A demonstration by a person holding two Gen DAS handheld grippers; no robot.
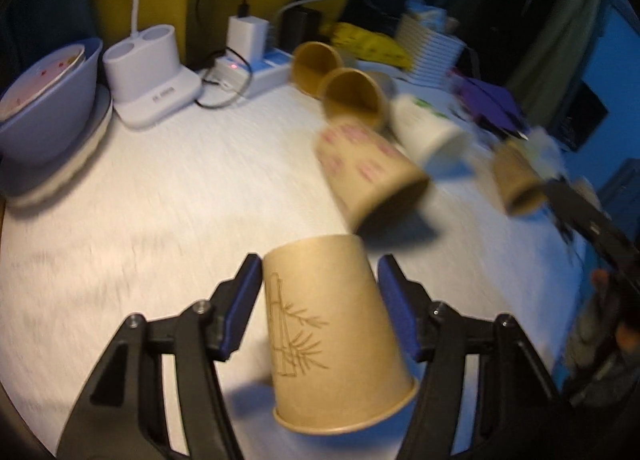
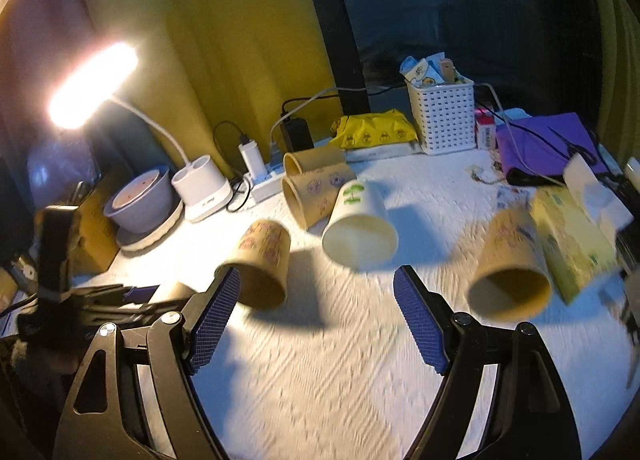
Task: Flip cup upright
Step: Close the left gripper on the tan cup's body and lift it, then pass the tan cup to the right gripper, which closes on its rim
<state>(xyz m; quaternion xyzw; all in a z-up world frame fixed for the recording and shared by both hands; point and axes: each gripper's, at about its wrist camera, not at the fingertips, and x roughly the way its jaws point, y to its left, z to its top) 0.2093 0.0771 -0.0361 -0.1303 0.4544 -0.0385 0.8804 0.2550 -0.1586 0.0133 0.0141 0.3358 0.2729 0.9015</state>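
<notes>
Cup (image 1: pixel 340 336) upside down between left tongs (image 1: pixel 320 304), pads apart, contact unclear | right tongs (image 2: pixel 316 316) apart above table (image 2: pixel 340 360)

The left gripper (image 1: pixel 320 280) is holding its blue-padded jaws parted, angling down over the table. The right gripper (image 2: pixel 316 300) is hovering, fingers (image 2: pixel 420 324) spread wide, gripping nothing.

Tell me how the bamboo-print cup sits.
Upside down: the bamboo-print cup has its rim lowest, base highest, between the left gripper's fingers.
</notes>
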